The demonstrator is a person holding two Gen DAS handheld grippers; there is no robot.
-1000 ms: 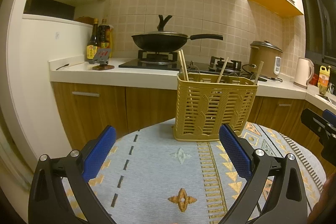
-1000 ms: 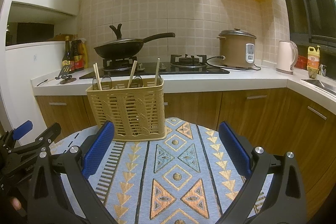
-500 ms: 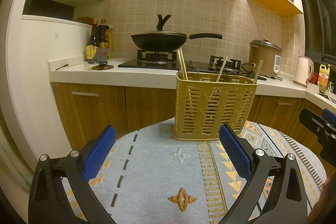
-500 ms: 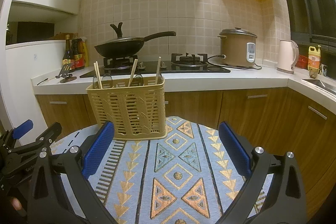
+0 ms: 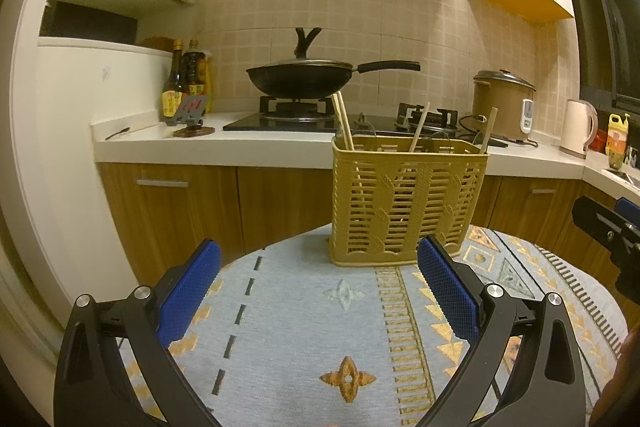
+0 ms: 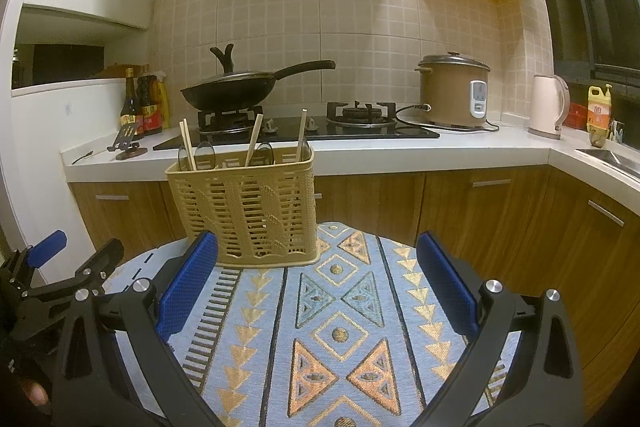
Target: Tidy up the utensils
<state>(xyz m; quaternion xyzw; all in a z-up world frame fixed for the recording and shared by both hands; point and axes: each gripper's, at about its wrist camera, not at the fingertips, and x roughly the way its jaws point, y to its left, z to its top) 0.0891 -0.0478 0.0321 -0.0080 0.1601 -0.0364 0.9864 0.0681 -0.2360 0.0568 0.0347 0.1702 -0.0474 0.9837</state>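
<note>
Both grippers, left gripper (image 5: 318,281) and right gripper (image 6: 316,277), spread wide, empty, low in frame; centre-frame basket (image 6: 244,205) looks light, chopsticks (image 6: 254,139) thin, slippery: pinch near tops.

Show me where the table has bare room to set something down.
Bare cloth lies in front of the basket and to its right. The basket, with chopsticks, takes the far left part.

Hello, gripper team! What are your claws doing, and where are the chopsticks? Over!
Left gripper open, empty. Right gripper open, empty. Wooden chopsticks upright in tan slotted plastic basket on patterned blue tablecloth. Nothing blocking.
</note>
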